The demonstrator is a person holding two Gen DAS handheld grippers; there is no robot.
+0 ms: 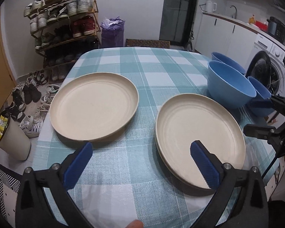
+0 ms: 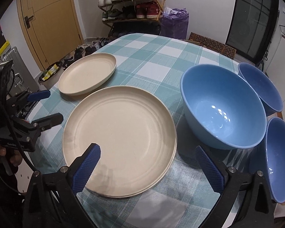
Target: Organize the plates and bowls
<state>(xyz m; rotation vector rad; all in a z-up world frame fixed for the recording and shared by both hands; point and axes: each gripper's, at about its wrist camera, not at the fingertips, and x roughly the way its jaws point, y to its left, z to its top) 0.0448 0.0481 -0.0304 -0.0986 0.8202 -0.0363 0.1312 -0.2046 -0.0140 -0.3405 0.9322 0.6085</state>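
While your left gripper (image 1: 141, 154) is hovering over the checked tablecloth (image 1: 123, 72), its jaws are standing wide with nothing between them; one blue pad (image 1: 204, 163) is hanging over the near rim of the stacked plates (image 1: 197, 131), not pressing on it. Your right gripper (image 2: 148, 161) is likewise gaping wide and empty, its left pad (image 2: 87, 168) overlapping that same stack (image 2: 121, 131) at 7 o'clock.

In the right wrist view, the single plate (image 2: 87, 74) is sitting at 10 o'clock from the stack, close by but apart. The big light-blue bowl (image 2: 221, 102) is resting at 3 o'clock from the stack, just beside it. Two darker blue bowls are flanking it: one (image 2: 260, 87) at 1 o'clock, one (image 2: 279, 157) at 5 o'clock, both tilted. Whether they are touching the big bowl, you cannot tell.
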